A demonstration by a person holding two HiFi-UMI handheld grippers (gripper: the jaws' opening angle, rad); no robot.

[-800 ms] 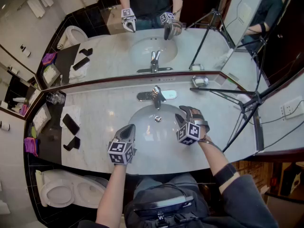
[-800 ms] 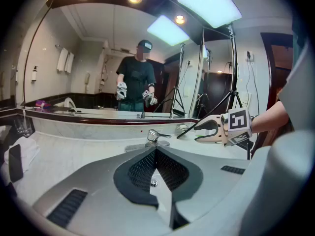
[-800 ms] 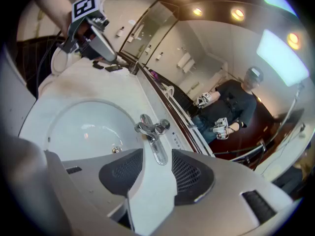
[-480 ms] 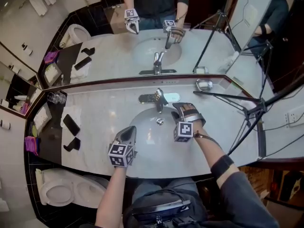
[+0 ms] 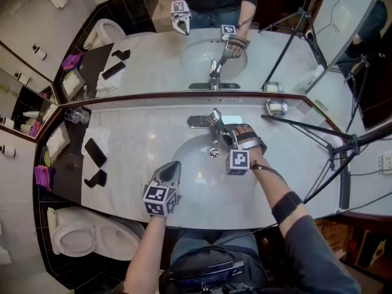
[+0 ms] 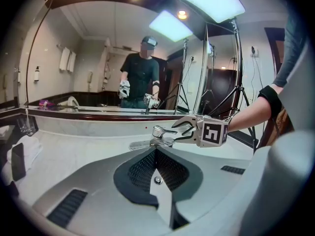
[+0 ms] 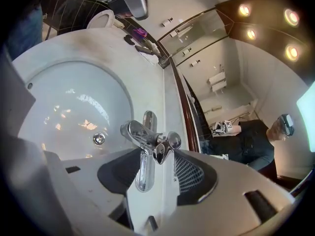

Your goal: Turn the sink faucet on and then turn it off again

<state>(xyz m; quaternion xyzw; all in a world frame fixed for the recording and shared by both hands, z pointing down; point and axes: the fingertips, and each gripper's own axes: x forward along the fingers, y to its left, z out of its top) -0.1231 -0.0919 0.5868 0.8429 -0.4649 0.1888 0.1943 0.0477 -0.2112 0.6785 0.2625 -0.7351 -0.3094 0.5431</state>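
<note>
Two hand-held grippers hang over the white sink basin (image 5: pixel 187 175) set in the marble surface (image 5: pixel 138 133). We see the right hand-held gripper (image 5: pixel 228 137) tilted downward with its jaws spread wide and the faucet (image 5: pixel 214 122) directly ahead of it. The chrome lever (image 7: pixel 141 173) reaches back between those spread jaws, though we cannot tell whether either pad touches it. The left hand-held gripper (image 5: pixel 173 168) has its jaws pressed together with nothing between them. It sits nearer the person, apart from the faucet, which stands ahead of it and slightly to its right. The drain (image 5: pixel 214 152) lies just ahead of it, between its tip and the faucet.
</note>
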